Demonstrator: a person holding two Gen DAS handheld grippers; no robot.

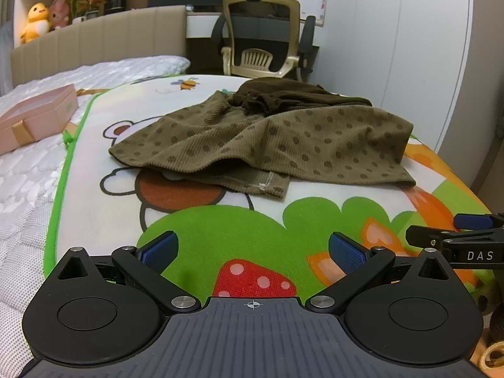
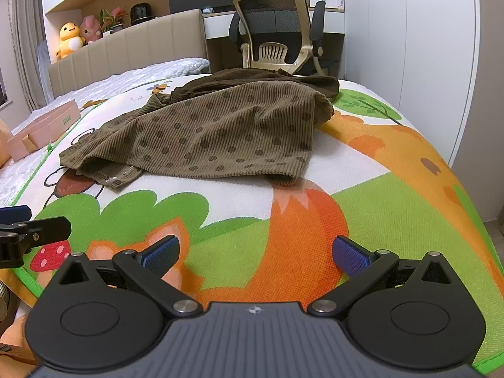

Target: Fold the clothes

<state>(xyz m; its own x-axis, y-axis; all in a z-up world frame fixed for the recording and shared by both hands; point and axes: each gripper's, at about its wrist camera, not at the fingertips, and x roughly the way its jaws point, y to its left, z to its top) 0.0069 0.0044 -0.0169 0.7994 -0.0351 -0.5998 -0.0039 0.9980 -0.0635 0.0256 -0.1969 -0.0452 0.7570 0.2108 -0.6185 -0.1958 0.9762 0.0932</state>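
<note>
Hovering over the cartoon play mat (image 1: 195, 220), we hold the left tool (image 1: 252, 252) and right tool (image 2: 255, 253) spread wide, gripping nothing. Ahead, the dotted olive garment (image 1: 283, 138) lies crumpled on the mat. Farther left, a pink gift box (image 1: 34, 116) rests on the bed, contents unseen.

Left gripper (image 1: 252, 250) jaws spread, right gripper (image 2: 255, 253) likewise

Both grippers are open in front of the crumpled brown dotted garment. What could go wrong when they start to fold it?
The dotted garment lies bunched with a darker brown piece on it, so a gripper may pinch both. Its far edge sits near the bed edge and may slide off.
</note>
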